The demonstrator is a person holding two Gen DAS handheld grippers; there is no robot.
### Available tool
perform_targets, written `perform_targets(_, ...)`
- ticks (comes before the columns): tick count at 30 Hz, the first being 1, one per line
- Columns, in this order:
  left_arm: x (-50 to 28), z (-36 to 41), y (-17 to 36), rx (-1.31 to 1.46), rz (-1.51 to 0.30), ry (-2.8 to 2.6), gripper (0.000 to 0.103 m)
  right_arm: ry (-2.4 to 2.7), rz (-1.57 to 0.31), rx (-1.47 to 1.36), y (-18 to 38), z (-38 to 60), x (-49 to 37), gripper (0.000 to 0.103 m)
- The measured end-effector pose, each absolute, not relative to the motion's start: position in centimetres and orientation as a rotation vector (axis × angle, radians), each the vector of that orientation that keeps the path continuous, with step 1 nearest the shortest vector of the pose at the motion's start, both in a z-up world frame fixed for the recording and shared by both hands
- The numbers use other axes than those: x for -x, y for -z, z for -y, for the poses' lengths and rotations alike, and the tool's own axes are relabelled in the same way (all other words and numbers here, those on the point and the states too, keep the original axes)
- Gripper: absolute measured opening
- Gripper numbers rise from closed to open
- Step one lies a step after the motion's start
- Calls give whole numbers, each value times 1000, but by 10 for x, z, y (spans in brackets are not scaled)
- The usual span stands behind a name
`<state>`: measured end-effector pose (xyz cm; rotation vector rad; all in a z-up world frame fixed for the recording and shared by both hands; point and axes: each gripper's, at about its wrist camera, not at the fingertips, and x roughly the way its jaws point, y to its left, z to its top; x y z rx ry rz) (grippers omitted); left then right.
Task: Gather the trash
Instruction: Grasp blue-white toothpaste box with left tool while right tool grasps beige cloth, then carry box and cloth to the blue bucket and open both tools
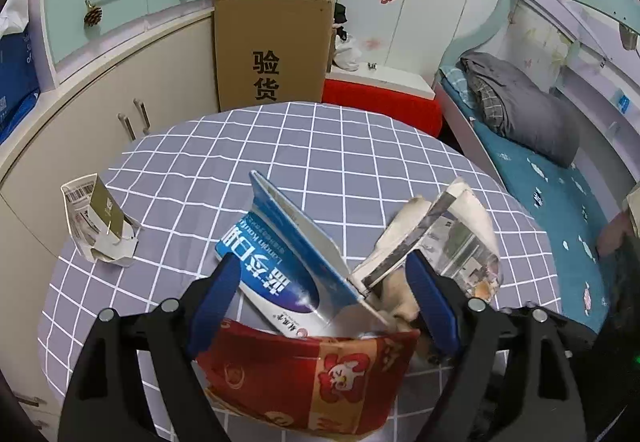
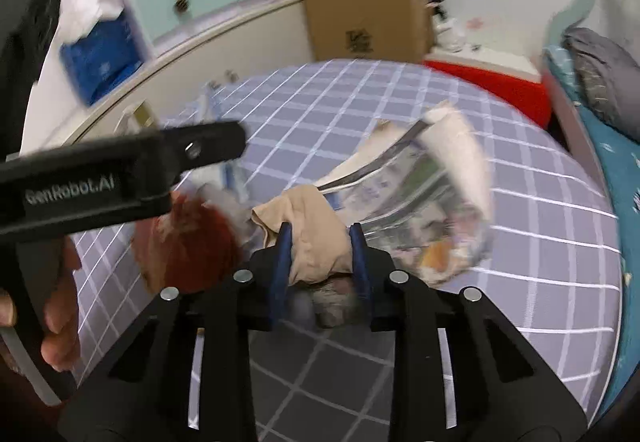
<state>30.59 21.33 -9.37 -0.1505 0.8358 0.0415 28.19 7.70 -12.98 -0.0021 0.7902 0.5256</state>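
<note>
The trash sits bunched together near the front of the checked surface [image 1: 280,146]: a red printed bag or carton [image 1: 304,382] with a blue toothpaste box [image 1: 280,266] poking out of its mouth, a crumpled beige paper wad [image 2: 316,238], and a shiny clear wrapper [image 2: 432,202] standing just beside them; a torn small carton [image 1: 100,222] lies well apart, toward the cabinet side. All of it looks light. The boxes should be stiff enough to take by an edge, though easy to crush; the wrapper is probably slick and springy, best pinched at a folded rim; the paper wad is soft and should squash into a firm hold anywhere. The left tongs [image 1: 324,302] stand wide, straddling the red bag's open mouth, seemingly keeping it spread, though contact is hard to confirm. The right tongs [image 2: 320,262] are narrowed and pinching the beige paper wad between their blue pads, over the bag.
</note>
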Motion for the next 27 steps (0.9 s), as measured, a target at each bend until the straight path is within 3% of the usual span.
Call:
perform_targets(1, -308, -213, 94, 151, -838, -42, 82, -518, -785, -11, 129, -74, -283, 28)
perform_targets(3, -311, -210, 96, 148, -847, -52, 71, -501, -774, -52, 127, -64, -285, 28)
perform_targets(5, -316, -205, 100, 130, -874, -51, 49, -501, -764, -93, 126, -56, -286, 28)
perform_targets(7, -320, -201, 104, 106, -896, -64, 40, -514, -767, -128, 125, -50, -287, 28)
perform_targets(8, -322, -200, 105, 97, -896, -72, 27, -514, -763, -137, 125, -48, -286, 28)
perform_targets(10, -321, -203, 106, 124, -891, -62, 10, -517, -749, -145, 123, -46, -284, 28)
perform_targets(19, -275, -172, 48, 94, -658, -10, 6, -526, -656, -233, 101, -14, -265, 28)
perform_targets(27, -249, -89, 20, 55, -601, 153, 6, -437, -553, -344, 85, 64, -233, 28)
